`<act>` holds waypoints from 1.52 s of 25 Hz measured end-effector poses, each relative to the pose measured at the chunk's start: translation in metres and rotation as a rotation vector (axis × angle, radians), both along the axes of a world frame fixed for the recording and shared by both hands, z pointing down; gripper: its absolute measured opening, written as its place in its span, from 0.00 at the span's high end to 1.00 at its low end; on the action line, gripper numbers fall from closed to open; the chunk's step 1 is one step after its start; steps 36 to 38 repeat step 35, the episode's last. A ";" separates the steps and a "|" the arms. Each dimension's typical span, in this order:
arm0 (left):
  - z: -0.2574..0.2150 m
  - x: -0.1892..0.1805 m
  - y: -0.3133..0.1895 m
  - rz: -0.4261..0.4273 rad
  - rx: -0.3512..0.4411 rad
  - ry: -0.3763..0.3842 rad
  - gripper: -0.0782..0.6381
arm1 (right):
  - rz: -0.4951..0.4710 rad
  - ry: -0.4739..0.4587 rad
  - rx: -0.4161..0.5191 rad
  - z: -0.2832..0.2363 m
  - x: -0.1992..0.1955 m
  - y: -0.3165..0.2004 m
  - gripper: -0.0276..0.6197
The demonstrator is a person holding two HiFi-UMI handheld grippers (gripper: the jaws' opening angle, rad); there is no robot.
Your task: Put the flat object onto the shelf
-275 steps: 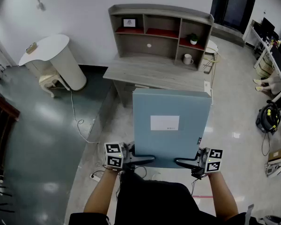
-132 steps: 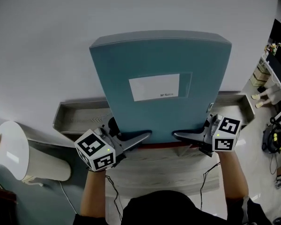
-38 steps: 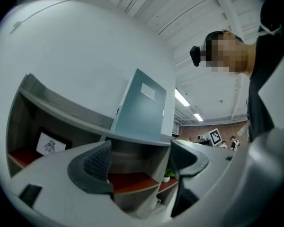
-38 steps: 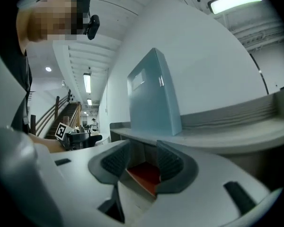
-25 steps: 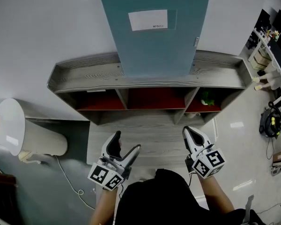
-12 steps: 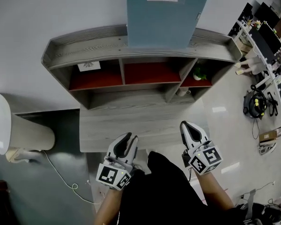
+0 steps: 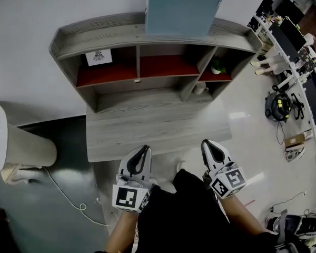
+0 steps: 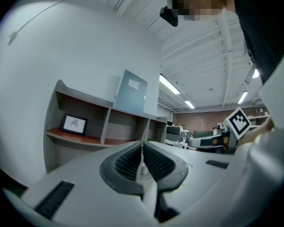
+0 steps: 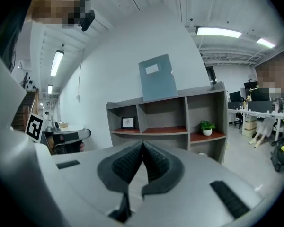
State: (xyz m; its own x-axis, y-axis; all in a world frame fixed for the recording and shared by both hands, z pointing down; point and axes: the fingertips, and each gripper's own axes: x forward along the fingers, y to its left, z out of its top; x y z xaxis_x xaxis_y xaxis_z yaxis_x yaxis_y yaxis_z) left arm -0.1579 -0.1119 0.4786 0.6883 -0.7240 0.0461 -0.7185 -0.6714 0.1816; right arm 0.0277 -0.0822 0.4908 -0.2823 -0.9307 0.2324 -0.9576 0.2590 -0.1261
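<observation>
The blue folder is standing upright on top of the shelf, seemingly leaning on the wall for support. With placement apparently done, both are hanging empty: the left gripper has just been closing its 2 jaws on nothing, the right gripper is keeping its jaws together

A white wall stood behind a grey wooden table. The floor was glossy, dark grey at left and pale at right. A white round stand stood at left, desks with monitors at right. Ceiling strip lights were lit.
</observation>
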 end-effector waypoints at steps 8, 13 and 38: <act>-0.003 -0.013 0.007 -0.085 0.039 -0.014 0.86 | -0.014 -0.002 0.078 -0.017 0.005 -0.003 0.96; -0.012 -0.005 0.003 -0.094 0.052 -0.013 0.86 | 0.018 0.041 0.113 -0.023 0.034 -0.007 0.96; 0.010 0.045 0.006 -0.258 -0.034 -0.063 0.87 | -0.064 0.030 0.044 0.005 0.132 -0.023 0.96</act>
